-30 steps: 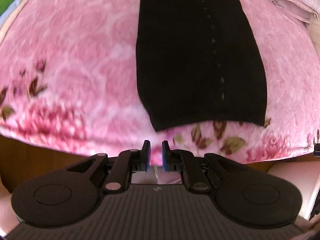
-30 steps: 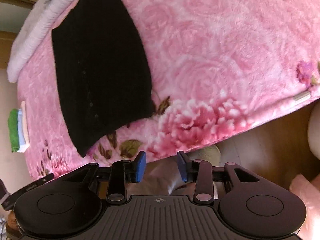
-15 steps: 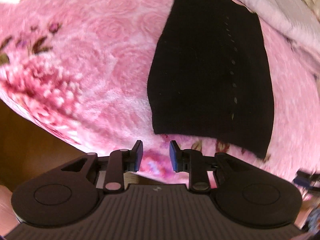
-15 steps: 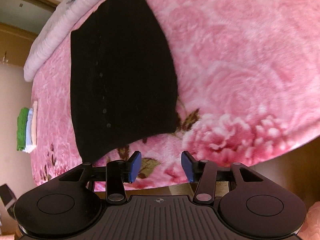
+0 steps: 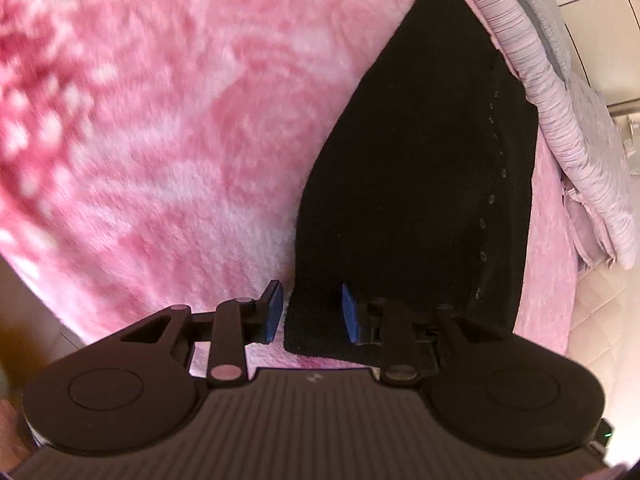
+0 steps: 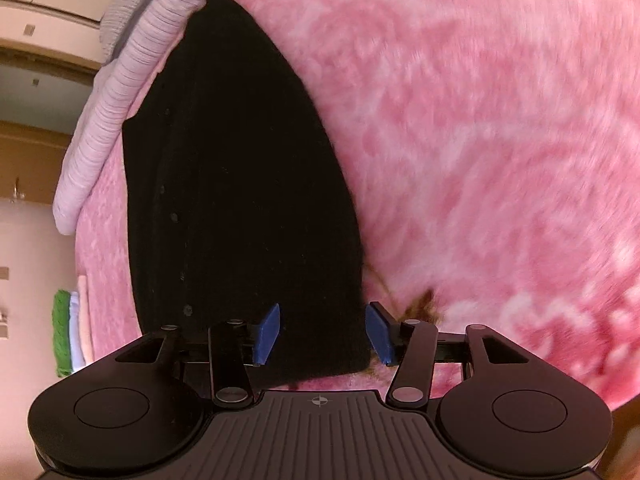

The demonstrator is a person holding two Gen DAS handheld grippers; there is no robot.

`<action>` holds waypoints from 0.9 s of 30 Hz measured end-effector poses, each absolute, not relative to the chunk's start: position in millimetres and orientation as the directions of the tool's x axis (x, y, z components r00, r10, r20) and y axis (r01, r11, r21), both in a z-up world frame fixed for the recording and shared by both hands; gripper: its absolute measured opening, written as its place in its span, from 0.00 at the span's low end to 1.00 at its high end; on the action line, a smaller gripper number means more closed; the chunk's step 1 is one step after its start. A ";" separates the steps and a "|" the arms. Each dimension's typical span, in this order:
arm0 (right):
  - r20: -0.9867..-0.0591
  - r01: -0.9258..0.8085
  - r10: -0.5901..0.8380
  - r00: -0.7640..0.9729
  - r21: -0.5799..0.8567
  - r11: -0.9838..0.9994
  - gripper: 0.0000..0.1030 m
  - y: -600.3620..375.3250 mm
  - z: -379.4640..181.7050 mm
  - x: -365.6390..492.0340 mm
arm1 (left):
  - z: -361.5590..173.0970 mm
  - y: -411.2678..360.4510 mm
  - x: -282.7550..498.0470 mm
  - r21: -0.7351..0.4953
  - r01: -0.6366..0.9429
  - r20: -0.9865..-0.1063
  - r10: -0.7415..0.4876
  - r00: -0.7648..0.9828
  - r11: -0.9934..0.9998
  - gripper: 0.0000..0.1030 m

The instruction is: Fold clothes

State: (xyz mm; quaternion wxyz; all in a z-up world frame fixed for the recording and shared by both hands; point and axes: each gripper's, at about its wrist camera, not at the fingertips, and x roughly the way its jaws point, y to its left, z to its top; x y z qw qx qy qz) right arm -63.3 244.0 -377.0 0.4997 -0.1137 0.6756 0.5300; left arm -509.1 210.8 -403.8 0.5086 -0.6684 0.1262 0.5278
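Note:
A long black knit garment (image 5: 412,184) with a row of small buttons lies flat on a pink floral blanket (image 5: 160,140). My left gripper (image 5: 309,312) is open, its blue-padded fingers straddling the garment's near left corner. In the right wrist view the same garment (image 6: 240,200) runs away from me, and my right gripper (image 6: 322,334) is open, straddling its near right corner. Neither gripper holds cloth.
A pale lilac ribbed quilt (image 5: 560,120) lies along the far side of the garment, also in the right wrist view (image 6: 120,92). A small stack of green, white and pink folded cloths (image 6: 70,332) sits at the blanket's left edge. The blanket's near edge drops off just under both grippers.
Both grippers have moved forward and down onto the garment's near corners. The left gripper has opened wider; the right has stayed open.

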 end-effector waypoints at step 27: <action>-0.898 -0.809 0.321 -0.300 0.418 0.414 0.13 189.7 -351.7 -98.1 | -351.6 201.6 -502.7 -0.240 -0.971 -0.922 0.313 0.229 0.004 0.08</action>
